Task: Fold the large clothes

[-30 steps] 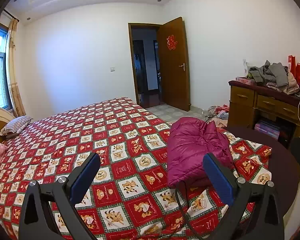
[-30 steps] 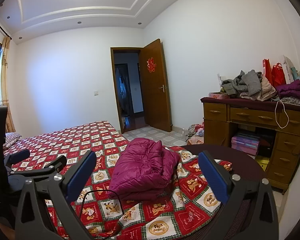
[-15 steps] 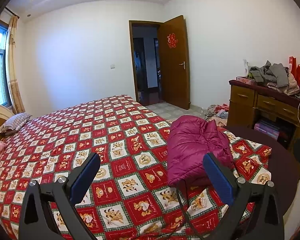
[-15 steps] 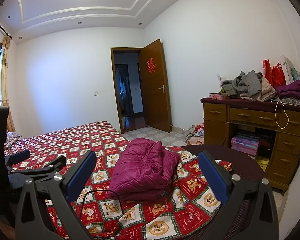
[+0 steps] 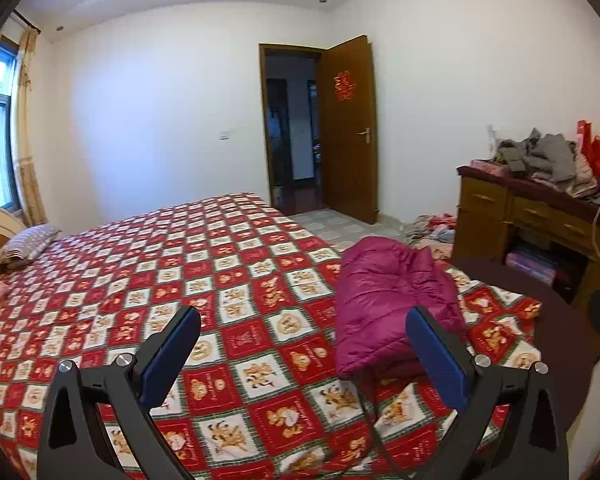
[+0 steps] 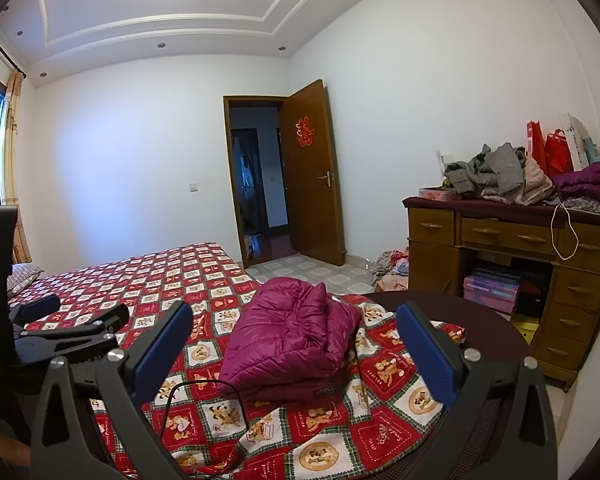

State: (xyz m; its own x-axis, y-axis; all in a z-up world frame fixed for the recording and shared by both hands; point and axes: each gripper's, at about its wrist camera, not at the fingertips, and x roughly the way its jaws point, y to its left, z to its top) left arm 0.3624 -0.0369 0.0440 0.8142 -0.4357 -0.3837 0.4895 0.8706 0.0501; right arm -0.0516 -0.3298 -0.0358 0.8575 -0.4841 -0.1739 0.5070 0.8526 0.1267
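A bedroom: a checked quilt (image 5: 228,280) covers the bed. The folded jacket (image 6: 292,340) lies on the quilt's near corner, a black cable (image 6: 204,392) beside it. Past it, clothes (image 6: 496,176) heap the desk (image 6: 500,236). Left gripper (image 5: 300,356) and right gripper (image 6: 292,352) are both spread, empty.

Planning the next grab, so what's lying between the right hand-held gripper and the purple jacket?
In the right wrist view, only the patterned bedspread and a thin black cable lie between the right hand-held gripper and the purple jacket.
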